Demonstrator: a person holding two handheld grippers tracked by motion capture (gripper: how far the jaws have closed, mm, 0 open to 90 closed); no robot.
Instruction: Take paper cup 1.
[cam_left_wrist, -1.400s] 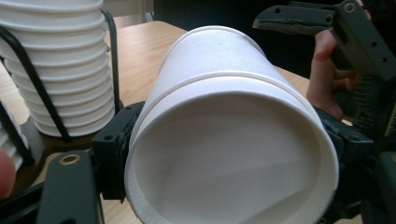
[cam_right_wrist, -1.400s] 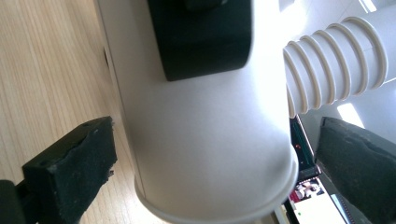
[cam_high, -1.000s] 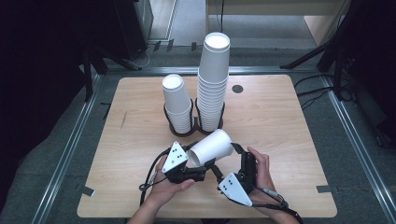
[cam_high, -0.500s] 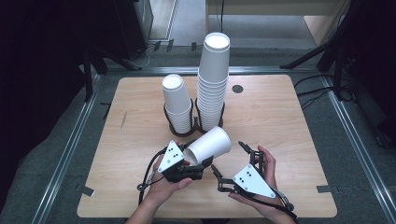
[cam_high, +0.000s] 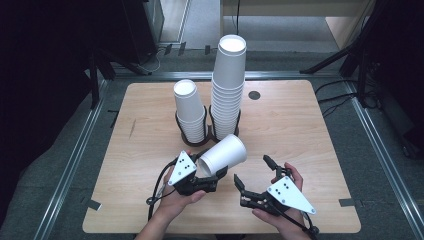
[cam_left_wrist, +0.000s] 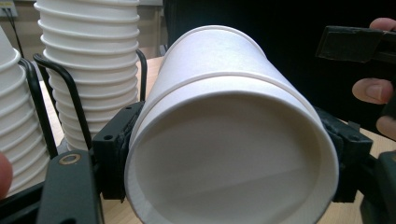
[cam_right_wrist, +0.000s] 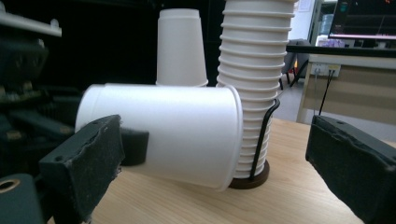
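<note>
Holding: the left gripper (cam_high: 207, 181) was clenched on a white paper cup (cam_high: 223, 154), its jaws pressing the cup's sides near the open rim.
Cup's place: it hung just above the wooden table (cam_high: 310, 135), near the front edge, a little nearer than the two racks.
Pointing: its long axis lay almost level, closed bottom aimed far and right, open mouth turned back toward the person.
Likely reason: gripped sideways like that, I judged, the cup offered its length to the other tool for a handover or a turn upright.
Right gripper (cam_high: 252, 176): released, gripping nothing; its jaws had just been closing, with nothing between them, and pointed at the cup from the right.
Behind: a short stack of cups (cam_high: 189, 110) and a tall stack of cups (cam_high: 227, 90) stood upside down in black wire holders (cam_high: 207, 127), side by side.
</note>
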